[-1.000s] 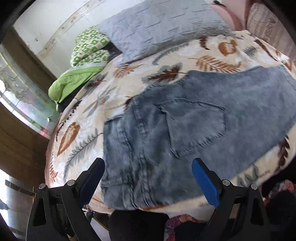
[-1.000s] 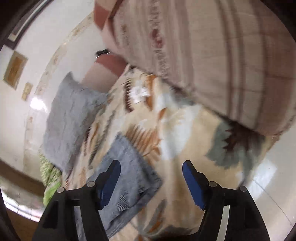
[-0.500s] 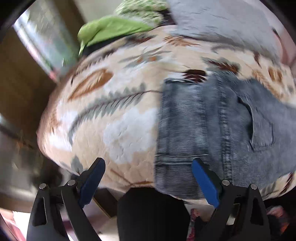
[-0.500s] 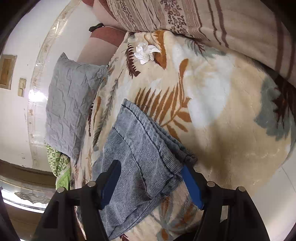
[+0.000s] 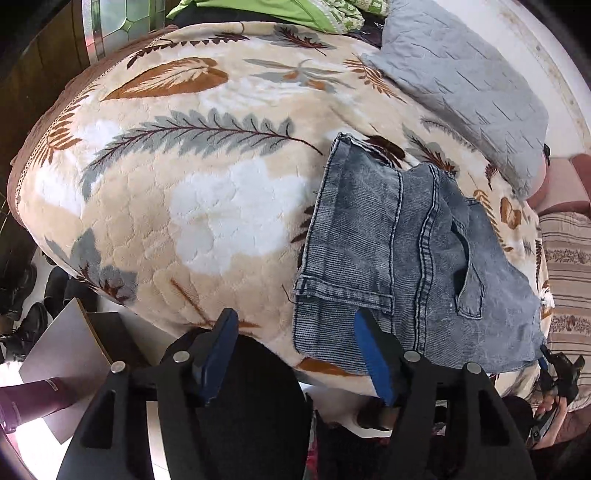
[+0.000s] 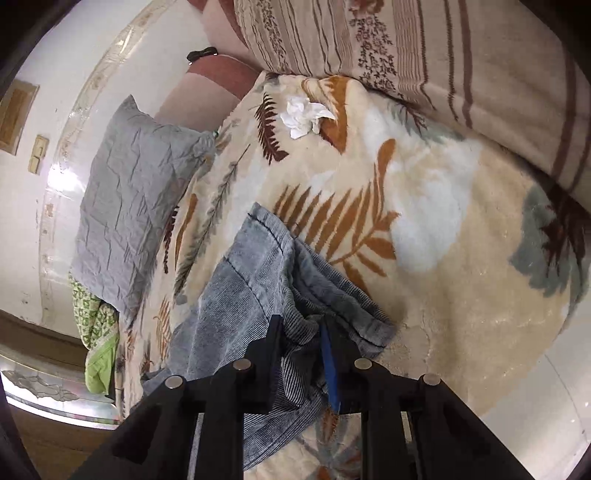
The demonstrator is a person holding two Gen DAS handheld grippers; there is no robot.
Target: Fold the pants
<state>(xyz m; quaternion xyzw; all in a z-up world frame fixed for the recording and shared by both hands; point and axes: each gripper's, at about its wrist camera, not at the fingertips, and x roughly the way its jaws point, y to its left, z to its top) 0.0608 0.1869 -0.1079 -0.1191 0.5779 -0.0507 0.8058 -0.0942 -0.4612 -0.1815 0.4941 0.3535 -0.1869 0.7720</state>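
Grey-blue denim pants lie folded on a leaf-patterned blanket, back pocket up. My left gripper is open and empty, at the near edge of the bed beside the pants' hem corner; its right finger is just over the denim. In the right wrist view the pants bunch up between my fingers. My right gripper is shut on the pants' folded edge. The right gripper also shows in the left wrist view at the pants' far right corner.
A grey quilted pillow and green bedding lie at the head of the bed. A striped blanket is piled along one side, with a white crumpled tissue near it. The bed edge and floor are below me.
My right gripper moved down onto the pants' edge and closed on it. My left gripper swung left, then back toward the hem corner, staying open.
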